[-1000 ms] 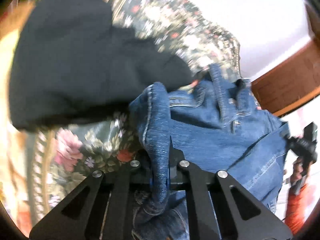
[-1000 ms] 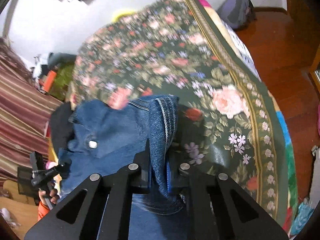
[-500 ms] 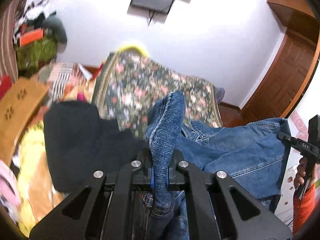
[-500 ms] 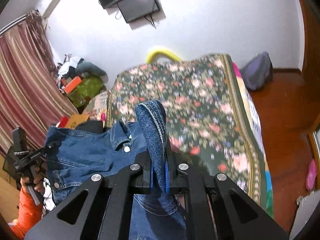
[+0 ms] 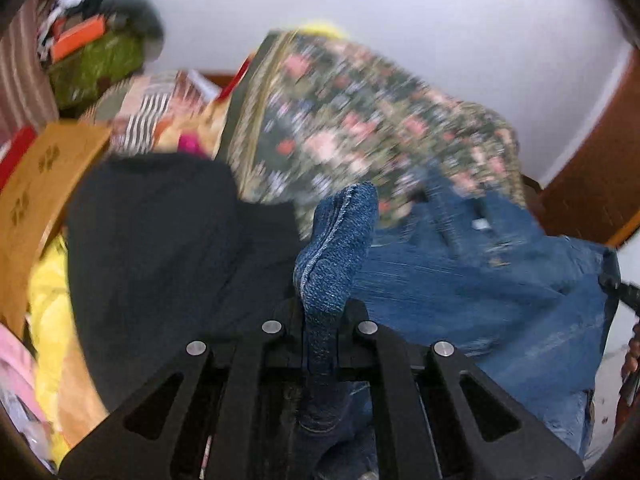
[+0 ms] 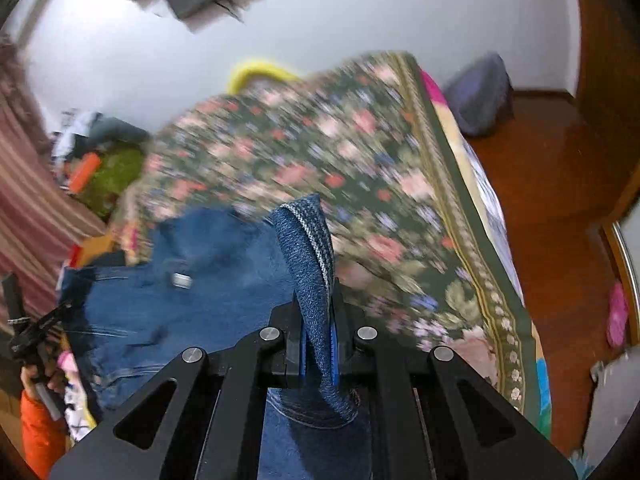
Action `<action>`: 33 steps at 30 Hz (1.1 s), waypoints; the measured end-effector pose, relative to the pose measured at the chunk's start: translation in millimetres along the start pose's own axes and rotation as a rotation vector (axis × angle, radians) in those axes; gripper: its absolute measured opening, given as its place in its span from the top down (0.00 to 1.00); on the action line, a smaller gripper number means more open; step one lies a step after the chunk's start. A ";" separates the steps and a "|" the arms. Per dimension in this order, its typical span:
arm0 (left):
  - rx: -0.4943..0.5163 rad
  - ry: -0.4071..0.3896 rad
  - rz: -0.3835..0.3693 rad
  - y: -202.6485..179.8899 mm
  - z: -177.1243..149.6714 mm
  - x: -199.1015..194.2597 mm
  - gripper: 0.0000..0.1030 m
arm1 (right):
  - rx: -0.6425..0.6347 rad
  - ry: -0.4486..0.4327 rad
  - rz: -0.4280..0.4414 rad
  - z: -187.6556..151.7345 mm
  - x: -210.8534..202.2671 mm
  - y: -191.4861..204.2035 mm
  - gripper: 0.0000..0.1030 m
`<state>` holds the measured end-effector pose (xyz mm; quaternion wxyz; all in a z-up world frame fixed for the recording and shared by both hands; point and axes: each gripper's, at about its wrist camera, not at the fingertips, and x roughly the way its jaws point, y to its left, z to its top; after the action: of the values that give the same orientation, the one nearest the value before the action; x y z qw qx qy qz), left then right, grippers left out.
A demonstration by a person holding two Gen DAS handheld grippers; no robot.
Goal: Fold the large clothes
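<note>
Blue denim jacket (image 5: 480,280) hangs stretched between your claws over the floral-covered bed (image 6: 360,152); left claw (image 5: 322,320) and right claw (image 6: 316,320) each pinch a denim fold.

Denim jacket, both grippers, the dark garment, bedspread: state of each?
denim jacket: held up between both grippers, spread over the bed
left gripper: shut on denim jacket
right gripper: shut on denim jacket
black garment: lying in a heap, untouched
floral bedspread: laid flat on the bed
</note>
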<state>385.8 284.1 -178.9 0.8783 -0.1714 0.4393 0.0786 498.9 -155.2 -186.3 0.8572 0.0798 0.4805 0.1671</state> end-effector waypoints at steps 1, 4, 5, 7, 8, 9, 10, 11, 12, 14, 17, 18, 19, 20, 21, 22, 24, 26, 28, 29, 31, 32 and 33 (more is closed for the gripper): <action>-0.019 0.013 -0.007 6.0 -1.2 7.4 0.91 | 0.014 0.013 -0.001 -2.6 7.2 -7.8 0.93; -0.046 0.057 0.002 16.7 -7.9 27.6 0.88 | 0.016 0.024 -0.025 -7.6 18.8 -16.8 0.91; -0.036 0.061 0.011 15.8 -10.3 29.3 0.88 | 0.010 0.023 -0.035 -9.0 19.3 -16.3 0.90; -0.009 0.060 0.037 11.3 -13.4 28.9 0.86 | 0.001 0.019 -0.049 -10.5 17.2 -13.9 0.89; 0.002 0.052 0.051 8.6 -14.8 25.8 0.86 | 0.000 0.018 -0.054 -9.6 16.2 -13.3 0.89; 0.011 0.046 0.064 7.0 -15.1 24.0 0.86 | -0.013 0.009 -0.062 -10.0 10.6 -9.9 0.89; 0.025 0.037 0.087 3.8 -15.4 17.8 0.85 | -0.027 0.005 -0.071 -11.0 6.0 -7.2 0.88; 0.036 0.028 0.104 1.8 -16.0 11.8 0.85 | -0.043 0.004 -0.083 -12.2 0.9 -3.5 0.88; 0.046 0.021 0.113 -0.4 -15.8 5.2 0.85 | -0.062 0.004 -0.094 -12.7 -3.4 -0.4 0.87; 0.060 0.008 0.115 -2.0 -16.6 -8.5 0.85 | -0.095 0.004 -0.116 -15.4 -13.1 5.8 0.85; 0.066 -0.022 0.094 -3.5 -20.8 -37.9 0.83 | -0.156 -0.020 -0.127 -27.4 -40.2 15.9 0.80; 0.069 -0.033 0.090 -4.6 -22.1 -45.7 0.82 | -0.174 -0.028 -0.118 -32.2 -48.8 19.2 0.80; 0.076 -0.048 0.087 -5.9 -25.4 -58.0 0.79 | -0.190 -0.034 -0.115 -37.5 -57.4 22.8 0.79; 0.085 -0.061 0.089 -6.9 -29.1 -68.8 0.74 | -0.208 -0.042 -0.117 -42.9 -66.6 26.6 0.78; 0.095 -0.073 0.093 -8.4 -32.1 -78.5 0.72 | -0.226 -0.050 -0.122 -49.2 -75.6 30.4 0.76; 0.100 -0.081 0.095 -9.4 -34.4 -84.1 0.68 | -0.241 -0.057 -0.127 -53.1 -80.6 33.6 0.72; 0.111 -0.104 0.094 -9.5 -45.7 -105.5 0.62 | -0.282 -0.089 -0.142 -66.7 -99.2 41.2 0.65; 0.117 -0.109 0.088 -9.4 -54.8 -116.8 0.58 | -0.311 -0.119 -0.150 -80.5 -116.1 46.5 0.58; 0.128 -0.104 0.092 -8.1 -68.2 -129.3 0.54 | -0.322 -0.123 -0.141 -92.1 -127.0 48.8 0.57; 0.133 -0.099 0.095 -7.8 -74.1 -132.6 0.52 | -0.321 -0.121 -0.137 -98.4 -131.5 48.8 0.57; 0.138 -0.082 0.089 -5.6 -87.0 -137.8 0.48 | -0.311 -0.115 -0.131 -108.7 -137.1 46.6 0.57; 0.135 -0.069 0.078 -4.1 -93.4 -139.2 0.47 | -0.306 -0.111 -0.130 -112.5 -138.0 46.3 0.57; 0.129 -0.056 0.067 -2.1 -99.5 -140.2 0.46 | -0.303 -0.102 -0.131 -118.9 -139.2 44.5 0.57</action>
<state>227.9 247.1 -121.7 0.8964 -0.0972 0.4242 0.0844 321.3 -167.1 -124.5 0.8917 -0.0733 0.4100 0.1773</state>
